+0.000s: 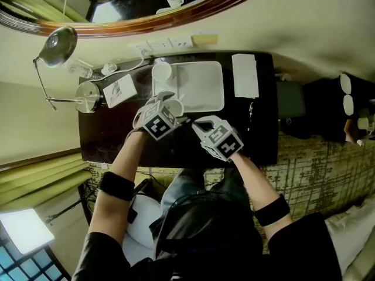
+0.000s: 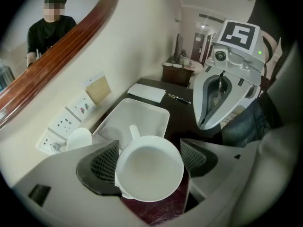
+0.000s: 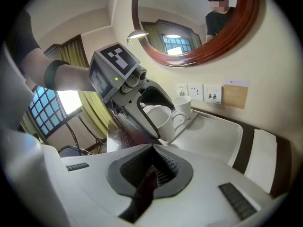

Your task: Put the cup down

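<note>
Dark desk (image 1: 111, 139) under a round mirror (image 1: 146, 26): my left claw (image 2: 149, 161) has the white cup (image 2: 149, 174) clamped by its sides, jaws spread wide around it. The cup is mouth up with its handle toward the white tray (image 2: 147, 112). It sits over the wood at the tray's near edge; whether it rests there I cannot tell. A second cup (image 2: 79, 138) stands at the tray's corner by the wall sockets (image 2: 71, 119). My right claw (image 3: 154, 174) is closed on nothing.
</note>
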